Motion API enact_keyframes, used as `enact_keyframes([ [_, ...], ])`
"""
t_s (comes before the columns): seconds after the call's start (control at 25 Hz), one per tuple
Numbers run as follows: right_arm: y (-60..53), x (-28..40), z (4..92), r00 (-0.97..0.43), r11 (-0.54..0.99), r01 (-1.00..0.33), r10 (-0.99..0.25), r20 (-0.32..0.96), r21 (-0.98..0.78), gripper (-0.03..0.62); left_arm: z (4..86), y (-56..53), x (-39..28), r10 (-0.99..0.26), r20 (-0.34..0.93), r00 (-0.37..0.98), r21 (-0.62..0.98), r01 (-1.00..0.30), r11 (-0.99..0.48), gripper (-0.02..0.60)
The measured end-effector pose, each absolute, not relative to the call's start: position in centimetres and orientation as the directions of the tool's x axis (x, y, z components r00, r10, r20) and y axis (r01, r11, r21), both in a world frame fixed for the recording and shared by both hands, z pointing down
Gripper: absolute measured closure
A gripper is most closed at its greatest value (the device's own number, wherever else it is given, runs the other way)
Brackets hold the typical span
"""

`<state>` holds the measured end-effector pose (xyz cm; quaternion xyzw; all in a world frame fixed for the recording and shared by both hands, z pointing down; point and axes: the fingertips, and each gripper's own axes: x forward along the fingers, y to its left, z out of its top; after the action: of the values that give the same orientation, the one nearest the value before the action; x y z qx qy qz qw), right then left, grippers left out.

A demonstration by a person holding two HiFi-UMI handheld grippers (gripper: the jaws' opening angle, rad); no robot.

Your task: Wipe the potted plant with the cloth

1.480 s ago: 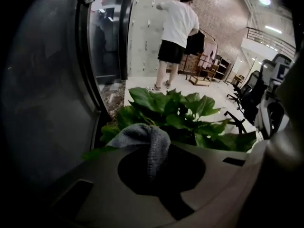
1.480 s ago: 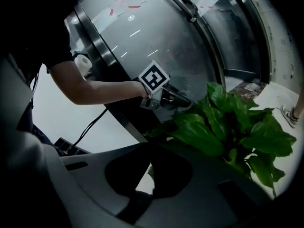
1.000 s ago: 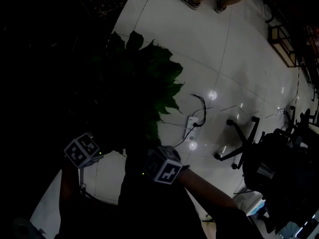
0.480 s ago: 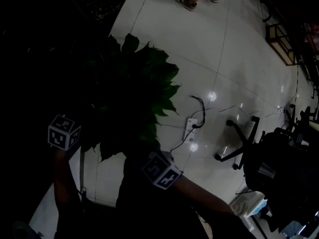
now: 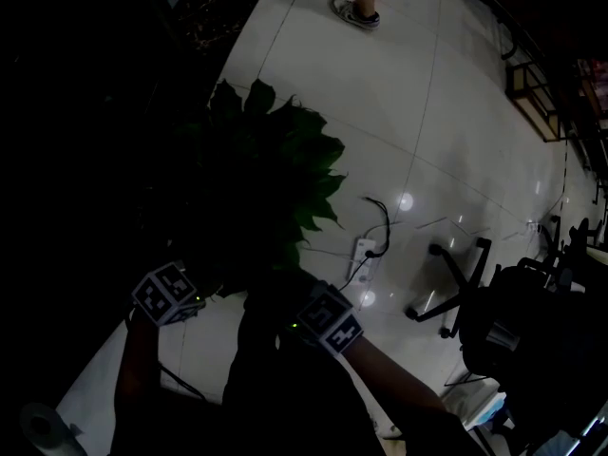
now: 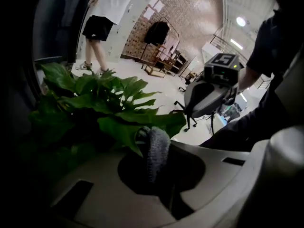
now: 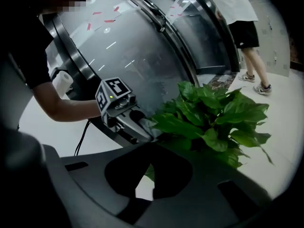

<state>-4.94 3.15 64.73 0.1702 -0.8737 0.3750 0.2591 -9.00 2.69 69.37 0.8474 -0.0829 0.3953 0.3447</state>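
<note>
Between our left jaws: the left gripper point(image 7: 142, 129) is clamped on a grey knitted cloth point(image 6: 156, 148), and a bunched fold stands up out of the jaws.
At the cloth's tip: a broad leaf point(image 6: 118, 129) lies against the cloth. Its long axis runs across the jaws, left to right in the left gripper view.
Between our right jaws: the right gripper point(image 7: 148, 175) stands only slightly apart, with pale floor showing through the narrow gap. A scrap of green sits at the top of that gap, and we cannot tell whether the jaws touch it. We grip nothing there.
Just beyond both tips: the potted plant point(image 7: 213, 118) spreads ahead and to the left of the cloth hand, and ahead and to the right of the other. Foliage hides its pot.
Nearer hand: we judge it the left, since its cloth meets the edge of the foliage. The wipe should run along that leaf's length, out toward its tip.
Further off: glossy white tiled floor point(image 5: 380, 93), a power strip point(image 5: 364, 250) lying on it, and a person point(image 6: 102, 18) standing past the plant.
</note>
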Motion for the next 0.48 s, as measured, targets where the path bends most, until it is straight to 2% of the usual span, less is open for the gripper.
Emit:
enact_keyframes([
  [0.08, 2.3, -4.2, 63.7, -0.804, 0.653, -0.509, -0.128, 0.581, -0.561, 0.602, 67.5, 2.1, -8.9, 0.104, 0.691, 0.715, 0.532, -0.406, -0.743, 0.557],
  [0.32, 0.6, -2.3, 56.7, -0.798, 0.655, -0.553, -0.236, 0.555, -0.516, 0.602, 58.7, -2.9, -10.5, -0.118, 0.607, 0.786, 0.463, -0.471, -0.751, 0.557],
  [0.48, -1.7, -3.0, 46.3, -0.849, 0.708, -0.515, -0.345, 0.4, -0.482, 0.602, 46.8, -5.6, -9.8, -0.318, 0.469, 0.824, 0.404, -0.52, -0.752, 0.557],
])
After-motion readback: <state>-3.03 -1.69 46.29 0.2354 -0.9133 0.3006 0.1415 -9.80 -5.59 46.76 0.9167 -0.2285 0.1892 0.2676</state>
